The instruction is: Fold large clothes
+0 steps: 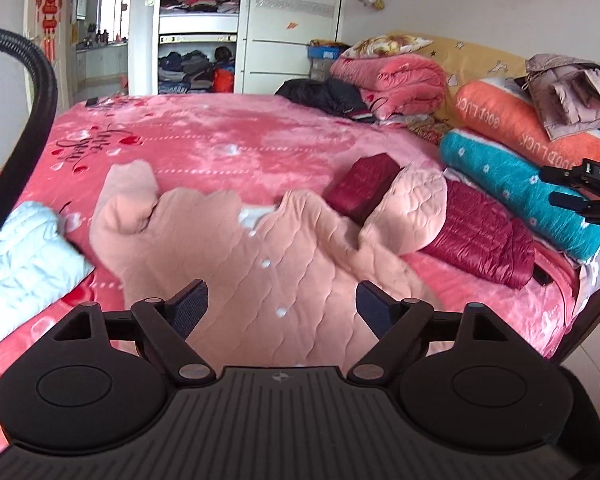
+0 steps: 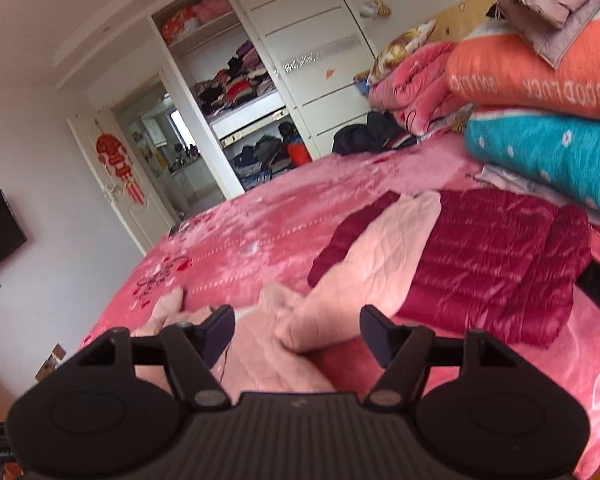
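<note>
the left tongs [image 1: 282,306] gape wide with nothing between them, poised above the pink quilted garment [image 1: 284,264] spread on the bed [image 1: 220,140]. the right tongs [image 2: 298,330] also stand apart and empty over the same garment's bunched fold. beyond them to the right lies a maroon puffer jacket [image 2: 492,264], then stacked blankets [image 2: 548,152].

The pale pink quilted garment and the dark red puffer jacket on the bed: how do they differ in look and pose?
The pale pink quilted garment is matte with wavy stitching; the dark red puffer jacket is shiny with straight, narrow channels. The pink one lies rumpled in front of the grippers, one sleeve draped over the red one; the red jacket lies flatter, beside the stacked folded blankets. Both lie on the pink bedspread, held by neither gripper.
</note>
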